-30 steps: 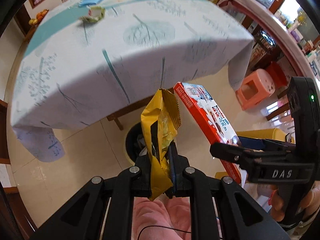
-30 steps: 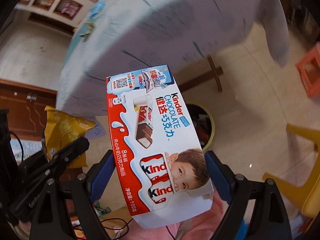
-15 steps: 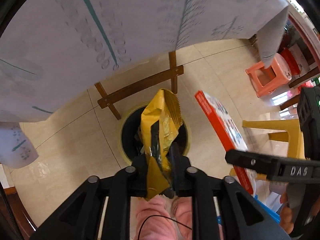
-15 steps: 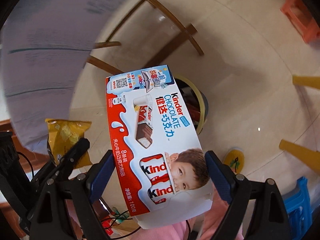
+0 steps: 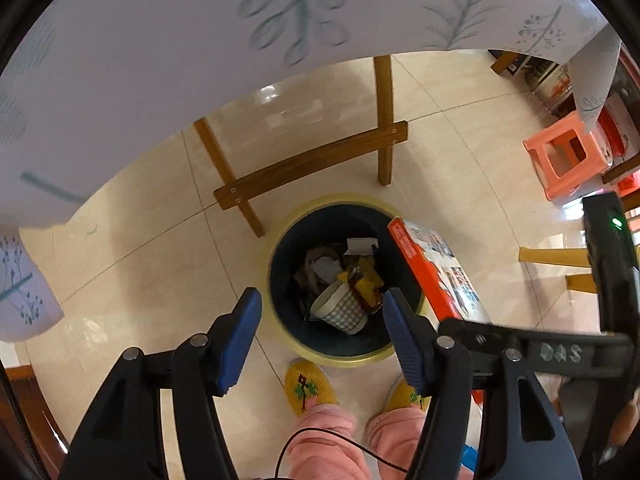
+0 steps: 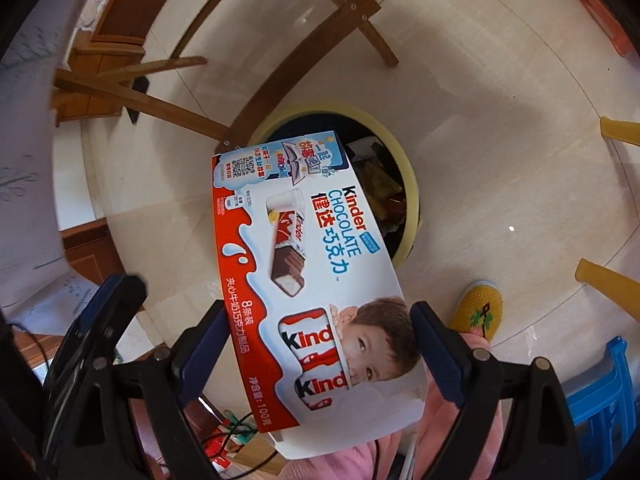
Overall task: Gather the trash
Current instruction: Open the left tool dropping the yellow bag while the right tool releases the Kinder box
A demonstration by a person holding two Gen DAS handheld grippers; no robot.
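both wrist cams look steeply down at the floor from above, close over the trash bin (image 5: 280, 236) (image 6: 412, 184); both catch that bin, table legs (image 5: 384, 120) and slippers.

A pink stool (image 5: 562, 162) stands near the tablecloth (image 5: 200, 40); yellow slippers (image 5: 308, 388) below.

Ahead of the right gripper (image 6: 316, 344), the Kinder box (image 6: 308, 276) clamped between its fingers hides most of the trash bin (image 6: 408, 184). Beyond the empty, spread left gripper (image 5: 320, 328), that box's near end (image 5: 436, 268) is covered by the right gripper's arm. The tablecloth (image 5: 200, 60) runs past the frame, its print blurred.
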